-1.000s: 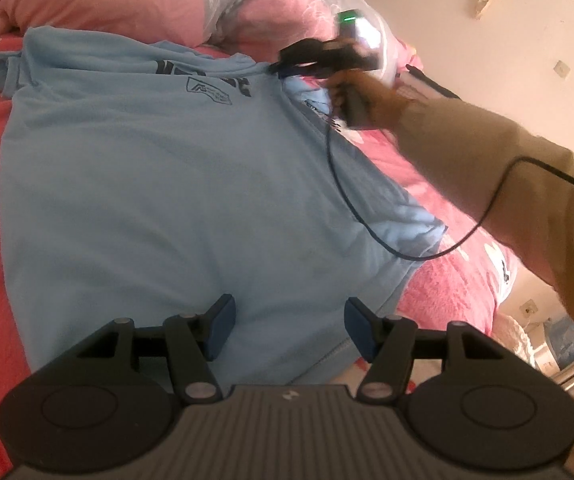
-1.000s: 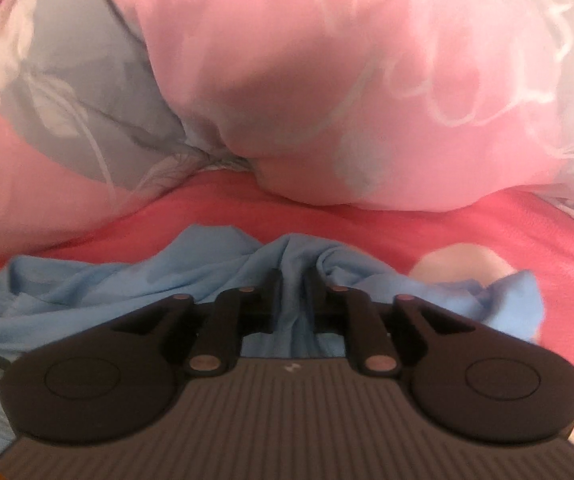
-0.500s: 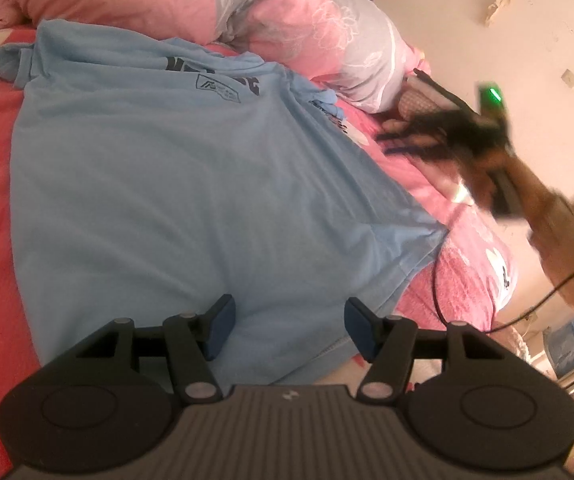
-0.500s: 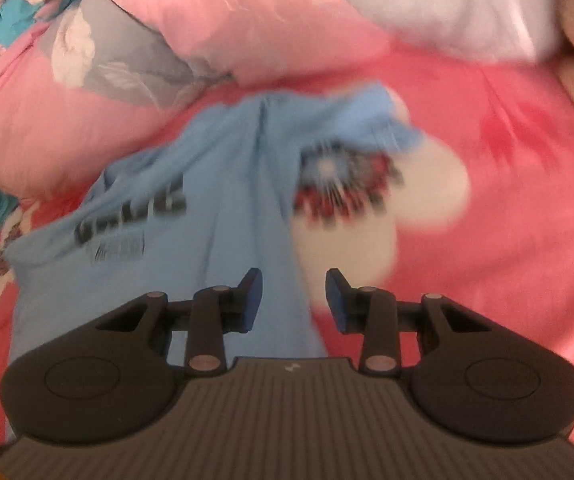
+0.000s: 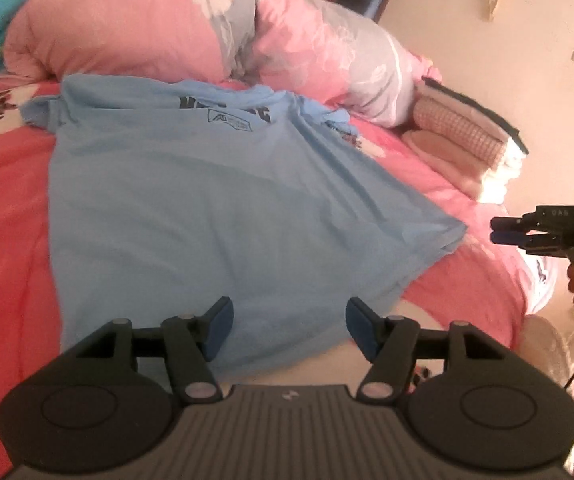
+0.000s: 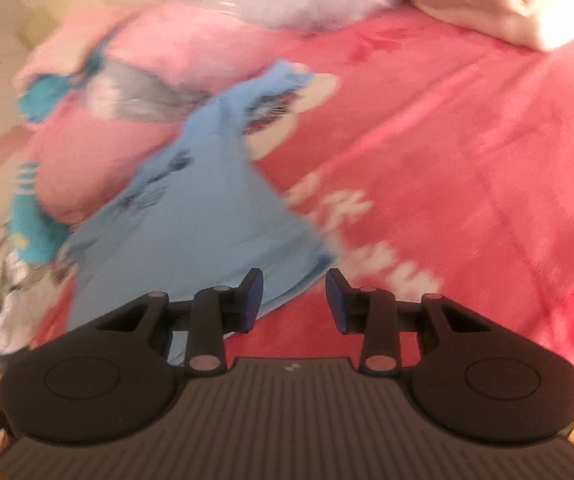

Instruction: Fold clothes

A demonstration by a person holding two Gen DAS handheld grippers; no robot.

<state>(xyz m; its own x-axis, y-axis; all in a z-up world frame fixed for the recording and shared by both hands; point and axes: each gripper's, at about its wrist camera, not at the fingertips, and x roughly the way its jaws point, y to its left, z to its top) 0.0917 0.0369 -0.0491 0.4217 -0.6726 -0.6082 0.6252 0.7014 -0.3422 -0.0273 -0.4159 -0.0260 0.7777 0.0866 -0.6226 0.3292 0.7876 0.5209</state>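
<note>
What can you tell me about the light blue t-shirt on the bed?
The light blue t-shirt looks like soft cotton, short-sleeved, with dark lettering and a small logo across the chest near the collar. It lies spread out, mostly flat with light wrinkles, on the pink-red bed cover, collar toward the pink quilt. One sleeve is bunched. No tool grips it: the left tool hovers open over the hem, the right tool open near a hem corner.
</note>
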